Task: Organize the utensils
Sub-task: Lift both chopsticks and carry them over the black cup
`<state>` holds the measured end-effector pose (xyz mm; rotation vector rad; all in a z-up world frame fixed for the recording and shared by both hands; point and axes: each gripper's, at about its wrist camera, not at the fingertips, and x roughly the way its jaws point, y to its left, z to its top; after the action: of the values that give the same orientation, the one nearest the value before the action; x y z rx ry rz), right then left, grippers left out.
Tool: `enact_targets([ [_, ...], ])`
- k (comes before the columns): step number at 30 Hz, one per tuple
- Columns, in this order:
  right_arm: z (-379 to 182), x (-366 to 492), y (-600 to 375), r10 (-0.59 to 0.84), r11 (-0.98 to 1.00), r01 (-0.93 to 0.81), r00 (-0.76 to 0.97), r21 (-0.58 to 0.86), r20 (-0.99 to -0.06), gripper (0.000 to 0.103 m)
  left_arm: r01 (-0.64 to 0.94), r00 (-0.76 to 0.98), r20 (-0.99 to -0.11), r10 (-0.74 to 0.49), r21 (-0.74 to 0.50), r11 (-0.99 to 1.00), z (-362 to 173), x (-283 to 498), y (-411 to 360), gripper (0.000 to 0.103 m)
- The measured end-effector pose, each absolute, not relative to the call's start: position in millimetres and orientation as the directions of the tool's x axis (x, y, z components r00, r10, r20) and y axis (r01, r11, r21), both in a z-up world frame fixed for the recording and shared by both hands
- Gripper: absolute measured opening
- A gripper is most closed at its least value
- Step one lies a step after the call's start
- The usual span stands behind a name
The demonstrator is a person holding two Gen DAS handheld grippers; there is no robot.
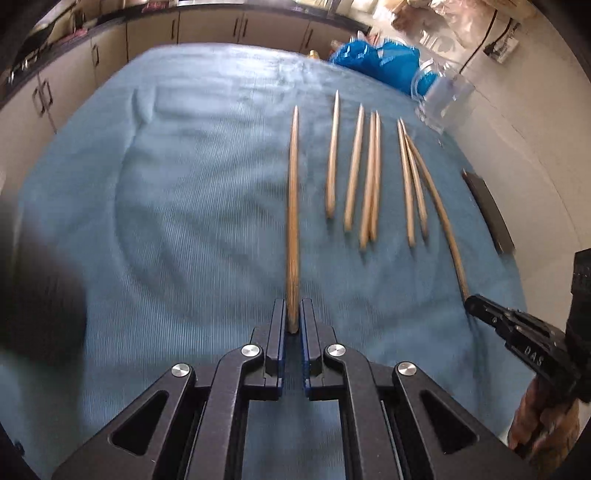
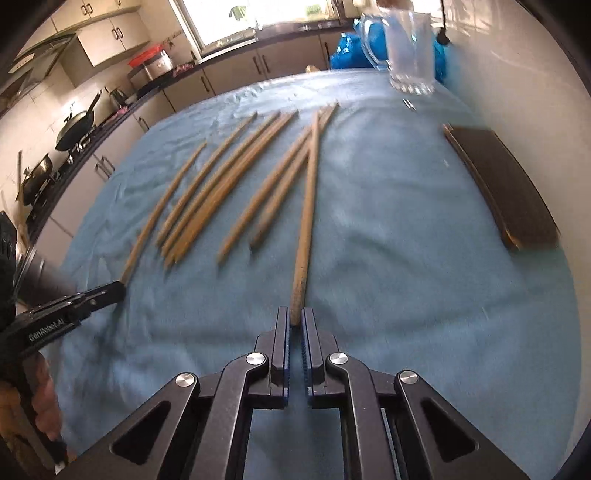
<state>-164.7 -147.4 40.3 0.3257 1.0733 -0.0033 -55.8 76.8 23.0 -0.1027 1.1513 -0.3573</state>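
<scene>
Several wooden chopsticks (image 1: 354, 173) lie in a row on a blue cloth (image 1: 184, 184). My left gripper (image 1: 293, 314) is shut on the near end of one chopstick (image 1: 293, 206), the leftmost of the row. My right gripper (image 2: 295, 319) is shut on the near end of another chopstick (image 2: 310, 192), the rightmost, which crosses the tips of two others (image 2: 273, 192). The right gripper also shows in the left wrist view (image 1: 476, 304), and the left gripper in the right wrist view (image 2: 118, 290). A clear glass mug (image 2: 406, 48) stands at the cloth's far right.
A dark flat rectangular block (image 2: 498, 181) lies at the right edge of the cloth by the wall. A blue plastic bag (image 1: 380, 59) sits behind the mug. Kitchen cabinets (image 1: 207, 29) and a stove with woks (image 2: 74, 125) run along the left and far sides.
</scene>
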Motion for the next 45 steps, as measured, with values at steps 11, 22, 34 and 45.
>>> enact_targets([
  [11, 64.3, -258.1, -160.1, 0.169, 0.969, 0.088, 0.448, 0.232, -0.878, 0.047, 0.363, 0.304, -0.892, -0.335, -0.217, 0.906, 54.8, -161.6, 101.9, 0.009],
  [22, 64.7, -154.5, -158.3, 0.126, 0.977, 0.101, 0.442, 0.189, -0.888, 0.045, 0.309, 0.350, -0.903, -0.248, -0.139, 0.941, 42.4, -75.0, 65.7, 0.019],
  [34, 40.4, -72.6, -143.7, 0.064, 0.992, 0.084, 0.285, 0.092, -0.956, 0.032, 0.323, 0.269, -0.946, -0.180, -0.088, 0.942, 25.4, -19.6, 35.9, 0.018],
  [45, 39.6, -48.9, -128.1, 0.010, 0.999, 0.043, 0.268, 0.023, -0.963, 0.007, 0.282, 0.270, -0.938, -0.219, -0.140, 0.949, 23.7, -10.1, 43.6, 0.006],
])
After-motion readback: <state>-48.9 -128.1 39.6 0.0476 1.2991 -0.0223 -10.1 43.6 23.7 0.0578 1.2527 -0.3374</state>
